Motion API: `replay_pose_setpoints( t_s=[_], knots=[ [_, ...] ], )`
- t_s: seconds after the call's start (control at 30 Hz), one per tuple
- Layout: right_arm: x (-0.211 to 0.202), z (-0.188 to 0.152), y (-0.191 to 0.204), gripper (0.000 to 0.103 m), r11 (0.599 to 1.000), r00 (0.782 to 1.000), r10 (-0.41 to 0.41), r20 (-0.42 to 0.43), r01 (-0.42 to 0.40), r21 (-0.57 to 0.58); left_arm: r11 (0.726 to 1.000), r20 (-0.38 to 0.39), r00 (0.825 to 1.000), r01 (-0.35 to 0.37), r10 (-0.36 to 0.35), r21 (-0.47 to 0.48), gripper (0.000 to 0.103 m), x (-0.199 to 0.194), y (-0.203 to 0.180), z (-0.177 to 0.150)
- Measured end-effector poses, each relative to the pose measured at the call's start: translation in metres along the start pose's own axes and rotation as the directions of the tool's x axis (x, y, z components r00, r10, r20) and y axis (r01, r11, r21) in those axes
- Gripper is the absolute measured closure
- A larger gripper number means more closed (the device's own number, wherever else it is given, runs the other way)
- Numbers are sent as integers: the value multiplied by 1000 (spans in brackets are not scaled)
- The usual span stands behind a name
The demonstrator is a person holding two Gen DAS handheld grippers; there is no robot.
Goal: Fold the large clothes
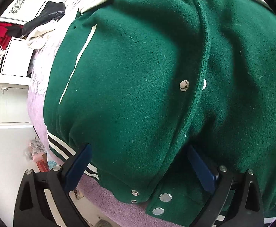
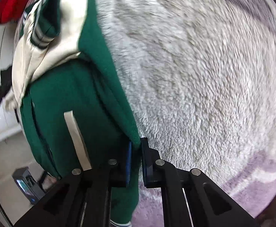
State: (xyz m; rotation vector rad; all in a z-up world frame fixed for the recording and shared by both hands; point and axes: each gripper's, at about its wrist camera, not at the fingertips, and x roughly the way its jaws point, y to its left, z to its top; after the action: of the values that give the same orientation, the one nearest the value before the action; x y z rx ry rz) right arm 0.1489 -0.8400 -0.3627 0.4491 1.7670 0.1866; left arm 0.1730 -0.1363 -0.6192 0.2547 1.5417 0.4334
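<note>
Fingers [image 2: 128,160] of the right gripper [image 2: 137,147] are pinching the green jacket's [image 1: 138,75] edge (blurred, apparently); the left gripper [image 1: 138,151] is spreading its 2 fingers over the jacket lying on the fleecy blanket [image 2: 204,75].

The jacket [image 1: 138,75] is dark green with cream sleeves [image 2: 43,56], a cream pocket strip [image 1: 75,64], silver snaps [image 1: 184,85] and a hem [image 1: 62,147] striped black, white and green. Under it the blanket [image 2: 204,94] is fluffy grey-white with lilac patches. Both claws [image 1: 139,170] [image 2: 137,162] are black with blue pads [image 1: 77,168].
</note>
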Motion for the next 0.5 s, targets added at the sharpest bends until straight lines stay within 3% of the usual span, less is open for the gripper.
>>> replay_pose_setpoints(
  t_s=[0.07, 0.17, 0.3, 0.4, 0.5],
  knots=[
    [-22, 11, 18, 89, 998, 998, -10, 56, 13, -60, 1000, -4, 1000, -1, 1, 3, 0, 1, 3, 0],
    [-37, 45, 31, 80, 985, 988, -85, 131, 103, -138, 1000, -1, 1000, -14, 14, 7, 0, 1, -1, 2],
    [-34, 92, 37, 83, 977, 981, -125, 150, 149, -154, 1000, -4, 1000, -21, 21, 0, 0, 3, -4, 5],
    [-48, 90, 19, 88, 993, 975, -103, 196, 114, -43, 1000, -13, 1000, -20, 20, -13, 0, 6, -3, 8],
    [-65, 87, -31, 89, 998, 981, -31, 189, 20, 62, 1000, -20, 1000, -17, 16, -22, 0, 9, 1, 10]
  ],
)
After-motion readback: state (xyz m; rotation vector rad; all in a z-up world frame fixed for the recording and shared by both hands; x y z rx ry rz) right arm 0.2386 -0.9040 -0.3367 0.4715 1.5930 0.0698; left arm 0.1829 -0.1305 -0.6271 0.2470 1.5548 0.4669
